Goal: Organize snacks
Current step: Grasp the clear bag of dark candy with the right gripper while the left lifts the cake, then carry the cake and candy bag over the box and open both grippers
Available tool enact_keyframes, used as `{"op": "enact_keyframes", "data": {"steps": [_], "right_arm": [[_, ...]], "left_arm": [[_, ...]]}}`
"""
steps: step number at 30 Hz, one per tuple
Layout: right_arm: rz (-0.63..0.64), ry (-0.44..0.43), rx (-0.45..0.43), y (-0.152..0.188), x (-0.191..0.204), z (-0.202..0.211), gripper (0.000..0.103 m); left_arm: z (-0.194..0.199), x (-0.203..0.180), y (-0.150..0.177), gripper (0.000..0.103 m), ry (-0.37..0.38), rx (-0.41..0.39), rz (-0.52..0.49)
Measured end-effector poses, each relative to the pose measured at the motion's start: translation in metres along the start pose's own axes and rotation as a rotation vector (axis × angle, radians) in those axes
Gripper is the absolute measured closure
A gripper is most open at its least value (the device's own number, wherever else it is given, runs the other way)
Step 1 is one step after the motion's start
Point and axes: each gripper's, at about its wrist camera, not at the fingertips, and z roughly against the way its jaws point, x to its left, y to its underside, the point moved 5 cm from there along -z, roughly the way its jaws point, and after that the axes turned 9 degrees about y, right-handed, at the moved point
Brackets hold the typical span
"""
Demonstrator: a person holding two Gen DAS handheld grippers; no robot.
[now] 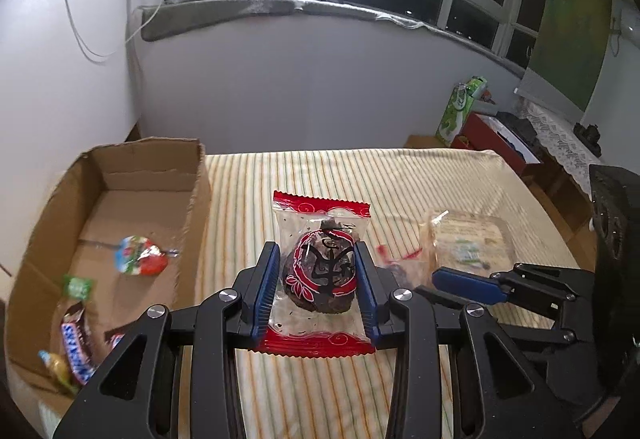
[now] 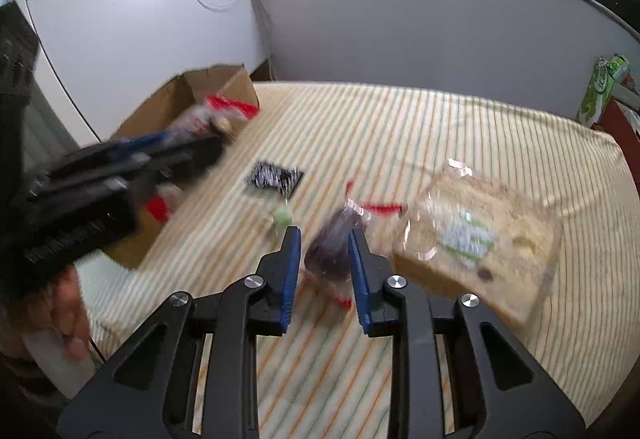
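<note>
My left gripper [image 1: 316,271] is shut on a clear, red-edged packet [image 1: 320,223] holding a dark round cake, lifted above the striped cloth [image 1: 304,175]. To its left an open cardboard box [image 1: 152,175] holds a Snickers bar [image 1: 76,343], a round foil sweet [image 1: 138,255] and small candies. My right gripper [image 2: 324,251] is shut on a second dark cake packet [image 2: 334,253], blurred, low over the cloth. The right wrist view shows the left gripper [image 2: 200,127] blurred beside the box [image 2: 224,79].
A wrapped bread slice [image 2: 476,239] lies right of the right gripper. A black packet [image 2: 276,177] and a green candy [image 2: 282,217] lie mid-cloth. A hand [image 2: 68,319] shows lower left. White walls stand behind; a green bag [image 1: 460,111] and red box sit beyond the far right edge.
</note>
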Motion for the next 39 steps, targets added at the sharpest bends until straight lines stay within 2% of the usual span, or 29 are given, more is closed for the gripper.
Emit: {"op": "enact_keyframes", "data": {"steps": [3, 5, 11, 18, 29, 39], "right_arm": [[-0.037, -0.019, 0.026, 0.002, -0.002, -0.01, 0.072], [-0.064, -0.028, 0.045, 0.002, -0.002, -0.021, 0.059], [-0.083, -0.012, 0.061, -0.001, 0.006, -0.051, 0.058], [-0.091, -0.008, 0.045, 0.003, 0.007, -0.045, 0.066], [-0.098, 0.016, -0.084, -0.004, 0.007, 0.021, 0.067], [-0.073, 0.052, -0.225, -0.015, 0.018, 0.105, 0.067]], "left_arm": [[0.01, 0.002, 0.003, 0.068, 0.0, -0.013, 0.007], [0.015, 0.003, 0.005, 0.068, 0.001, -0.018, 0.01], [0.027, 0.006, 0.009, 0.068, 0.01, -0.029, 0.019], [0.047, 0.02, 0.008, 0.068, -0.01, -0.057, 0.026], [0.066, 0.014, 0.007, 0.068, -0.011, -0.101, 0.024], [0.112, -0.01, 0.001, 0.068, 0.002, -0.183, -0.034]]}}
